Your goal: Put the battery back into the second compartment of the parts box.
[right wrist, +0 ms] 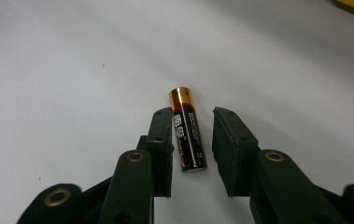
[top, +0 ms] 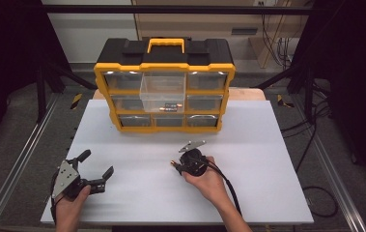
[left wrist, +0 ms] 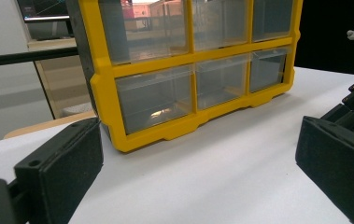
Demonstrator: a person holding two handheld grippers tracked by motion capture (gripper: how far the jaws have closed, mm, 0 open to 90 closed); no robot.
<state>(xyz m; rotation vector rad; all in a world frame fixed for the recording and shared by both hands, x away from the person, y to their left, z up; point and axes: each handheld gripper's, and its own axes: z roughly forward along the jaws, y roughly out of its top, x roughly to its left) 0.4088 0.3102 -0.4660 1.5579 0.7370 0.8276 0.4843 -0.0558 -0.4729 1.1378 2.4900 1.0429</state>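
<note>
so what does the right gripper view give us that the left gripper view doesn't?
Right gripper view: a black and copper AA battery lying on the table between the right tool pads; one pad is at its side, the other stands off with a gap.
Left gripper view: the yellow drawer organizer with clear drawers, seen between the wide-open left tool pads.
Both: the white table and each tool's own black jaws.

White table (top: pixel 248 193). On it: a yellow-framed drawer organiser (top: pixel 164 87) at the back, one battery (right wrist: pixel 187 132) nearer the front.
</note>
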